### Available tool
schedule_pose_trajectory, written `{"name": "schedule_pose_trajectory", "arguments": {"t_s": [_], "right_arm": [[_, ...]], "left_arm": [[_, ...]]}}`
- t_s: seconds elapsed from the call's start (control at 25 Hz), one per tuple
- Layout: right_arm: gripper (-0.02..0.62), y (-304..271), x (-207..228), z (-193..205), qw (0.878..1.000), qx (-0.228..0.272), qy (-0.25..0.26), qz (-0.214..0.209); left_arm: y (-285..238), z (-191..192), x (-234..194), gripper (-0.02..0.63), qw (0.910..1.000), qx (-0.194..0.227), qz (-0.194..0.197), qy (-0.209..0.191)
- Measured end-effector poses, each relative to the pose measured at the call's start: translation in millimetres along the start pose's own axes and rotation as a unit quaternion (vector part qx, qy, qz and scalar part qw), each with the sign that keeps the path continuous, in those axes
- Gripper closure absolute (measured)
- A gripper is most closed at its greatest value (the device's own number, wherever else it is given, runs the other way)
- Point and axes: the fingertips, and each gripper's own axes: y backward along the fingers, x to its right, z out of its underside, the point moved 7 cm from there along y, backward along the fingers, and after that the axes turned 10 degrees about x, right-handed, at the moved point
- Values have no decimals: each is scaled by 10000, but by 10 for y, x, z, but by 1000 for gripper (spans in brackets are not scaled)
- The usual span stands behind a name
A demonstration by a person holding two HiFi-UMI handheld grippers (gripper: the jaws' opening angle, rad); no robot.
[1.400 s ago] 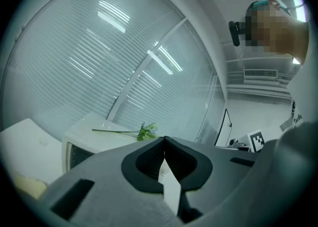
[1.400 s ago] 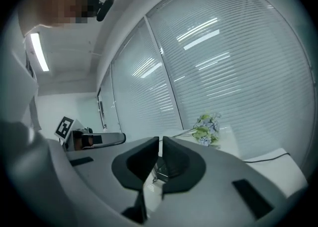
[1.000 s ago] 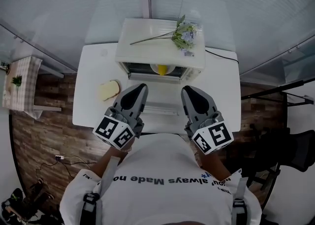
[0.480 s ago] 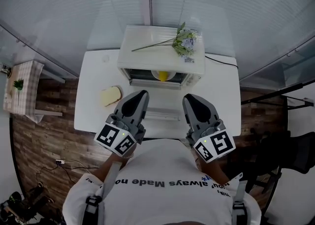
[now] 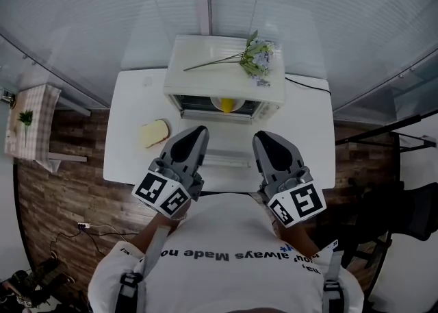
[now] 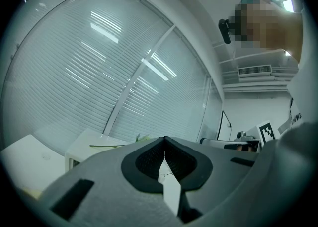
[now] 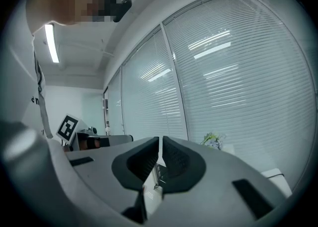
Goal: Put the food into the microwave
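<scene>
My grey left gripper (image 5: 198, 129) and grey right gripper (image 5: 262, 135) were each pressed together, empty, above the white table (image 5: 126, 161). The pale bread slice (image 5: 153, 132) lay just left, outside the white microwave (image 5: 205, 58) holding a yellow bowl (image 5: 227, 105).

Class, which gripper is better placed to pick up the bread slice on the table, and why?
Left. The bread slice lies just left of the left gripper; the right gripper is farther away, on the other side. Both are shut and empty.

The microwave (image 5: 205, 80) hides most of its cavity — yellow thing (image 5: 226, 105) inside too small to identify.
</scene>
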Motion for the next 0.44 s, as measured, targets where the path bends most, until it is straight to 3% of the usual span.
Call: {"name": "schedule_pose_trajectory", "arguments": {"t_s": [0.44], "right_arm": [[569,24,6,18,10000,-6,29,70]], "left_arm": [[44,-8,2,595,10000,40,-37,-41]]}}
